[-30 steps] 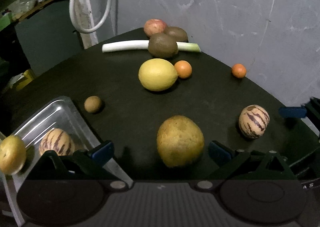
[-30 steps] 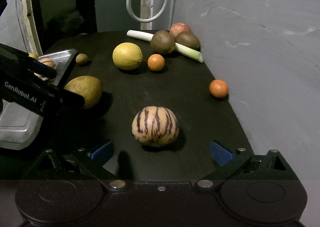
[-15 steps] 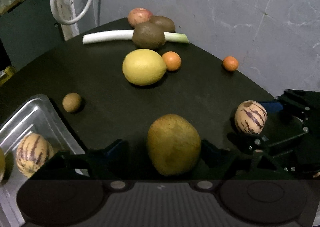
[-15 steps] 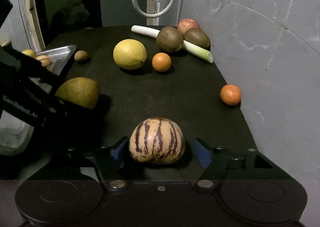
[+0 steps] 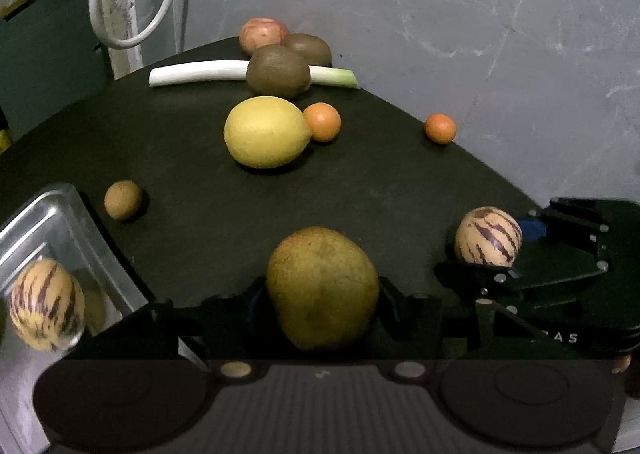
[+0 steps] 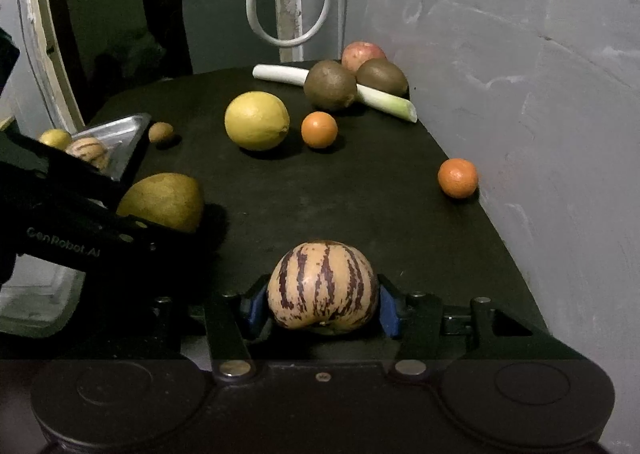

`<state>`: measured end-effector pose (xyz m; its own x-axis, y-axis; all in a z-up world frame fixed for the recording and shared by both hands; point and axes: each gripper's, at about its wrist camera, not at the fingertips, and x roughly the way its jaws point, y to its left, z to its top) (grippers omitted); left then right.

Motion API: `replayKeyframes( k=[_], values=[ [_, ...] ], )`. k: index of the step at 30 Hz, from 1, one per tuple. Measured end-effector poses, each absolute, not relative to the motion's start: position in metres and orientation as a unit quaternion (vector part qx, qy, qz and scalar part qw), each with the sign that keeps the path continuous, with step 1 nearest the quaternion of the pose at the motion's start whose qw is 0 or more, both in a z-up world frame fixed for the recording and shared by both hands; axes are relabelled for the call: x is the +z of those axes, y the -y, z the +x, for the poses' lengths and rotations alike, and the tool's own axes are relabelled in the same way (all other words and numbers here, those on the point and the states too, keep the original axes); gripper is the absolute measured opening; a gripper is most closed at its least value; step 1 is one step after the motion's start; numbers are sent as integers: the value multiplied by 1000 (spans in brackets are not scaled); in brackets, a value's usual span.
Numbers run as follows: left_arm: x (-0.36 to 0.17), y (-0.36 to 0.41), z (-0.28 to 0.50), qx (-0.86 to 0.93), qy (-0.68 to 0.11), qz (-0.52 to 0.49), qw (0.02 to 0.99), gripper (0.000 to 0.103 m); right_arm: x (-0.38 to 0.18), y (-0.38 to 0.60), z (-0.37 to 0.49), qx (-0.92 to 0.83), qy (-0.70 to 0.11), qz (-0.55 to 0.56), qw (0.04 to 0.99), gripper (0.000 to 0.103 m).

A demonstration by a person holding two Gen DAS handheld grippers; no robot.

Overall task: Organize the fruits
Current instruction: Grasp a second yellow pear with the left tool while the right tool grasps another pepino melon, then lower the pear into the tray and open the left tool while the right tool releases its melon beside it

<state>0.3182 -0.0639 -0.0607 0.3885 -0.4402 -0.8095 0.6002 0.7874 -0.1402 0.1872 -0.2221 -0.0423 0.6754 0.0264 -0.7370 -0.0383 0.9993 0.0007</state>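
Beside the metal tray [image 5: 60, 210], the left gripper [image 5: 322, 294] clamps its fingers around the yellow-green pear [image 5: 322, 286]; farther right, the right gripper [image 6: 322, 306] grips the striped melon [image 6: 322, 288] on the dark surface [image 6: 360, 194].

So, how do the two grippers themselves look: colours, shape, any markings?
Both are matte black. The right gripper has angular linkage arms with silver screws, blue pads inside its jaws, and a ribbed body with two round discs. The left gripper is built the same, though its pads are too dark to make out. Seen from the right wrist, its side bears white "GenRobot.AI" lettering. No cables or sleeves show.
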Motion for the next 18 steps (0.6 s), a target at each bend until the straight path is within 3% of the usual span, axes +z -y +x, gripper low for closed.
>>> replayKeyframes(
  k=[18],
  values=[
    [-18,-46,286,-225,-416,-14,881,60,-3,149,180,88,-359,-15,929,55]
  ],
)
